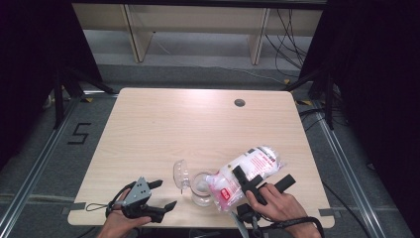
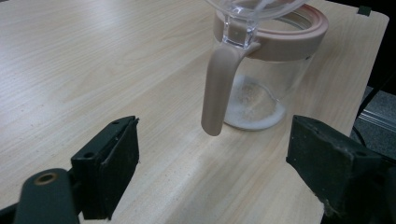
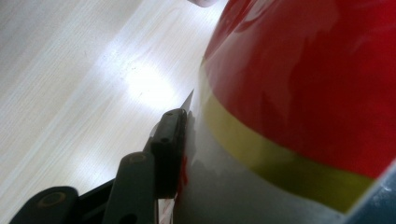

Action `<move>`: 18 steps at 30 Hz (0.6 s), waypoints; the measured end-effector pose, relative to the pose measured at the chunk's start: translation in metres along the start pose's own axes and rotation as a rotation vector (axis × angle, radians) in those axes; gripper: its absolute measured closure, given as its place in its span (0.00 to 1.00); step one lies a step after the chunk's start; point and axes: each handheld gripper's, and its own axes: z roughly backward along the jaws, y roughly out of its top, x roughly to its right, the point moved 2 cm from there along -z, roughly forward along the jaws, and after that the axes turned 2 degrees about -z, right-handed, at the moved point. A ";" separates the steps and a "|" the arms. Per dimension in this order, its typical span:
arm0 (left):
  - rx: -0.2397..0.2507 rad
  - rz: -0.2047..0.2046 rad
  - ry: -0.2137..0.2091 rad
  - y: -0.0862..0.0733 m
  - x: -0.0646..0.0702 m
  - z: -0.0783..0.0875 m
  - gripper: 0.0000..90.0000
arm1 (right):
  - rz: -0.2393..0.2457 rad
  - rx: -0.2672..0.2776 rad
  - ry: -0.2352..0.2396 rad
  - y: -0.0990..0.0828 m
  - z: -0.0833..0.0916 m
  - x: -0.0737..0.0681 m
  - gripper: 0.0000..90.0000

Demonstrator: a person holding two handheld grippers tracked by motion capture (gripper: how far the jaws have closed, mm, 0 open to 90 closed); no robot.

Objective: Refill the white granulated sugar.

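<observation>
step: I judge I am pouring white grains out of the bag into the jar, and a thin white layer lies on the jar's bottom.
right gripper: my jaws are clamped on the bag's middle, one pad pressed flat against the wrap in the right gripper view; the bag lies tilted, its low end touching the jar's rim.
left gripper: my jaws stand wide and hold nothing, resting near the desk's near-left corner and facing the jar's handle.
jar: upright by the near edge, a little right of its middle, with the lid swung open to the left and a pink rim.
pour: I would raise the bag's far end slowly and keep its mouth over the opening, so the grains run in a thin stream and none lands on the desk.
steadying: I think my free jaws should close on the handle, since the bag leans on the rim and could push the light jar over.
risk: squeezing the soft bag harder may burst out a sudden rush.
</observation>
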 end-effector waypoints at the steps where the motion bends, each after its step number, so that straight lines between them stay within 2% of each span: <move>1: 0.001 -0.026 -0.002 0.000 -0.002 0.000 0.18 | 0.001 0.001 -0.002 0.000 0.000 0.001 0.63; 3: -0.014 -0.011 -0.006 0.000 0.000 0.000 0.18 | 0.007 -0.005 -0.003 -0.001 0.000 0.001 0.63; 4: -0.002 -0.011 -0.005 0.000 0.000 -0.001 0.18 | 0.006 -0.008 -0.003 -0.001 0.000 0.001 0.63; 5: -0.006 -0.028 -0.008 0.000 0.000 -0.001 0.18 | 0.005 -0.009 0.000 -0.002 0.000 0.001 0.63; 10: -0.008 -0.028 -0.007 0.000 -0.001 -0.001 0.18 | 0.016 -0.010 0.010 -0.001 -0.002 -0.002 0.64; 11: -0.024 -0.053 -0.003 0.000 -0.003 0.001 0.18 | 0.017 -0.011 0.024 0.000 -0.003 -0.002 0.64; 12: -0.022 -0.054 -0.001 0.000 -0.003 0.001 0.18 | 0.020 -0.010 0.015 0.001 -0.003 -0.002 0.64; 14: -0.005 -0.003 -0.010 0.000 0.001 0.000 0.18 | 0.021 -0.006 0.017 0.001 -0.004 -0.002 0.64; 18: -0.005 -0.001 -0.009 0.000 0.001 0.000 0.18 | 0.023 -0.009 0.018 0.001 -0.003 0.000 0.64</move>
